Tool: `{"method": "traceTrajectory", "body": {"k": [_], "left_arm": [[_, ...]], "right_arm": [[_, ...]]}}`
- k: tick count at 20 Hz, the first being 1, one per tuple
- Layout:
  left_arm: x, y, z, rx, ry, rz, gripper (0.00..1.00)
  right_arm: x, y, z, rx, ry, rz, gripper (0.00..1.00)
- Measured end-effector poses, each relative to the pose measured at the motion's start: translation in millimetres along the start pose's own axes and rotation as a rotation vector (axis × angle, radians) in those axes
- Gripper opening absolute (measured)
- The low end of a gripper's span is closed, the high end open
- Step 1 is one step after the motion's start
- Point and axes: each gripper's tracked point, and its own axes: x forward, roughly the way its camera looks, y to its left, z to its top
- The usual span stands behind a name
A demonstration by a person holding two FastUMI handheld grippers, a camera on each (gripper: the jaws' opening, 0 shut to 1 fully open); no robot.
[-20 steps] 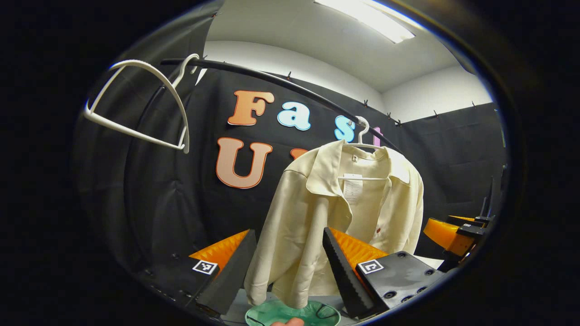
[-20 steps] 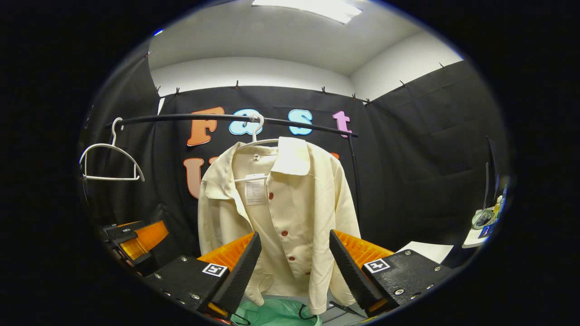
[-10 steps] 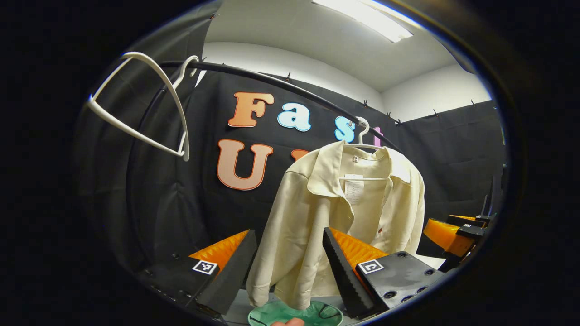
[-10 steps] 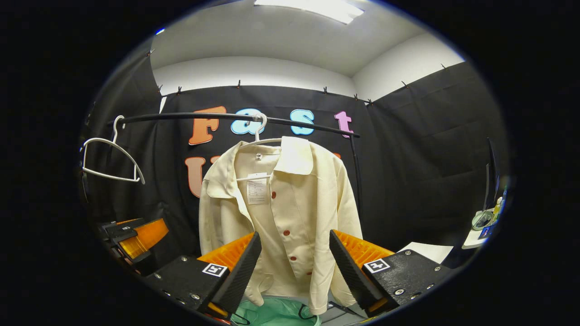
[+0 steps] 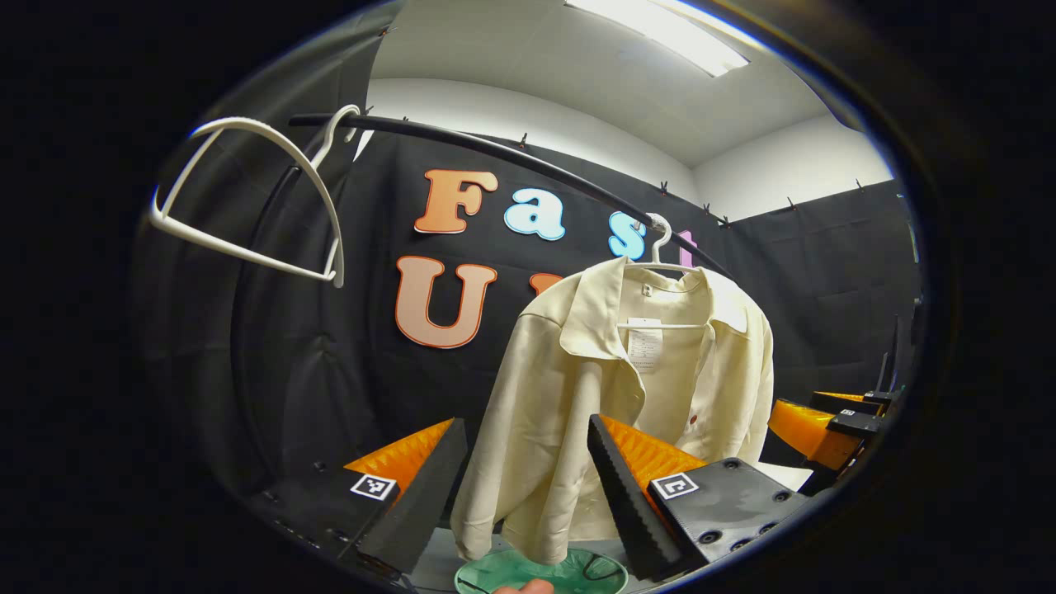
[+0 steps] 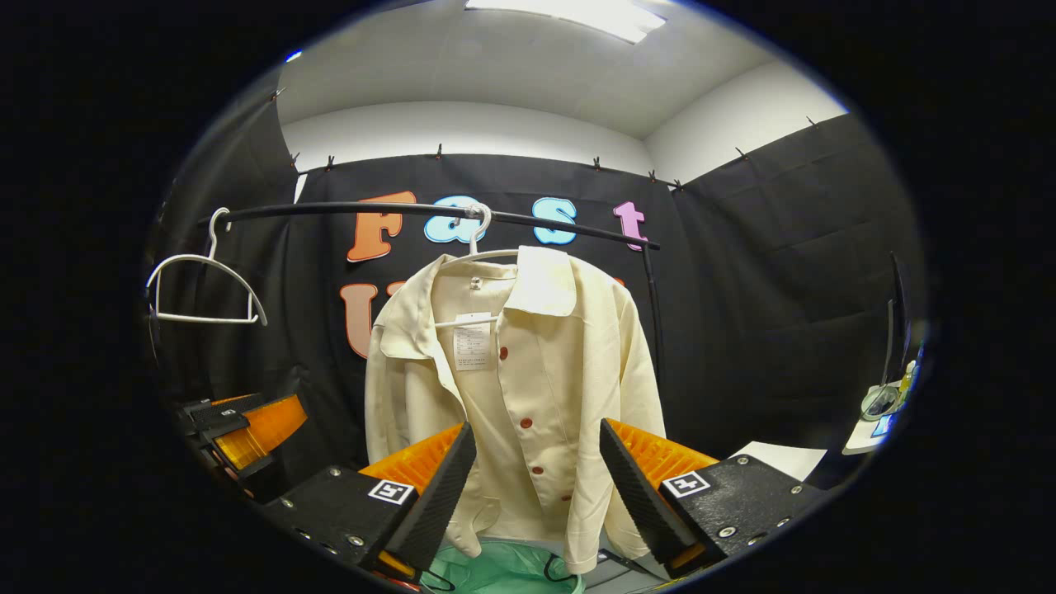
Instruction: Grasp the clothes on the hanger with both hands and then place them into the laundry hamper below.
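Room: black cloth walls, white ceiling; your rail crosses them.
Rail, left end: bare hanger.
Rail, middle: shirt on its hanger.
Hamper: green-lined, under the shirt hem.
Left gripper: your fingers spread, empty.
Right gripper: spread, empty.

An empty white hanger hangs on the black rail, left end.
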Motion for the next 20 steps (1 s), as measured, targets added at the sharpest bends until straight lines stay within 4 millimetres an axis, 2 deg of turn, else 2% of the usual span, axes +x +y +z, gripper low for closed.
{"method": "traceTrajectory", "body": {"k": [2, 5, 9, 11, 12, 15, 16, 18, 19, 20], "left_arm": [[0, 1, 0, 0.0, -0.001, 0.004, 1.0], [1, 2, -3, -0.001, 0.004, 0.01, 0.96], [0, 2, -1, 0.007, 0.002, 0.014, 1.0], [0, 3, 0, 0.017, -0.002, 0.02, 1.0], [0, 3, 0, 0.018, -0.002, 0.023, 0.96], [2, 3, -2, 0.006, 0.007, 0.026, 0.96], [3, 3, -4, 0.001, 0.012, 0.026, 1.0], [0, 3, -3, -0.001, 0.014, 0.022, 0.96], [1, 3, -3, 0.002, 0.011, 0.02, 1.0], [1, 3, -3, 0.006, 0.007, 0.019, 0.96]], "right_arm": [[2, 1, 2, -0.002, -0.009, -0.002, 0.94], [5, 8, -1, 0.004, -0.012, 0.014, 0.93], [29, 6, 7, 0.009, -0.032, 0.013, 0.94], [47, 10, 14, 0.005, -0.057, 0.016, 0.93], [59, 13, 14, -0.013, -0.065, 0.013, 0.94], [96, 32, 2, -0.034, -0.049, 0.012, 0.94], [108, 37, -4, -0.041, -0.042, 0.009, 0.94], [132, 32, -21, -0.069, -0.024, -0.047, 0.95], [145, 26, -28, -0.08, -0.018, -0.083, 0.95], [155, 17, -37, -0.092, -0.002, -0.128, 0.95]]}}
